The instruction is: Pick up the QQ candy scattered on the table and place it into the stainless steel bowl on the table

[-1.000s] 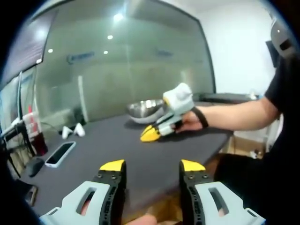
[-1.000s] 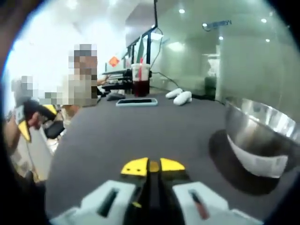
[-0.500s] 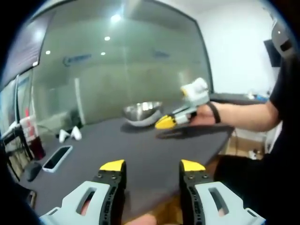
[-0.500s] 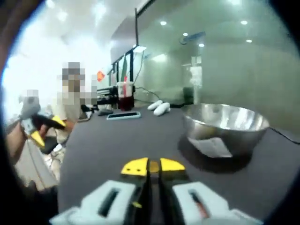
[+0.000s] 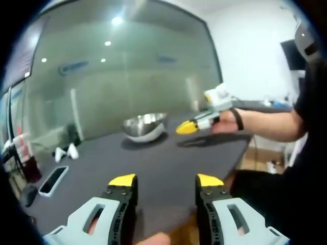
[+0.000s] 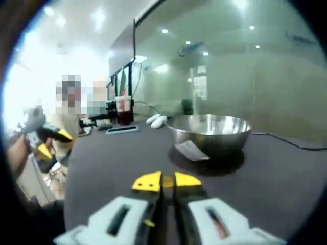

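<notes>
1. One small orange-yellow thing sits between the tips of the right gripper (image 6: 163,182), pressed from both sides. I judge it is a QQ candy (image 6: 167,181), but it is too small to be sure, and I cannot tell its long axis or which way it points.
2. The right jaws are nearly closed, with only this small piece in the thin gap.
3. The stainless steel bowl (image 6: 211,132) lies ahead of the right jaws and a little to their right side, upright on the dark table (image 6: 117,158), with its open mouth upward. It is round, so it has no real long axis. A white label (image 6: 190,151) lies at its foot.
4. I think the coming move is a carry forward until the tips are above the rim, then an opening. The right gripper is much nearer to the bowl than the left one.
5. In the left gripper view, the right gripper (image 5: 187,127) hangs above the table, just beside the bowl (image 5: 144,125).
6. The left gripper (image 5: 166,180) is wide open and holds nothing; it is well apart from the bowl, near the table edge.
7. Beyond the bowl I see a phone (image 6: 122,129), two white objects (image 6: 156,120) and a drink cup (image 6: 124,109).
</notes>
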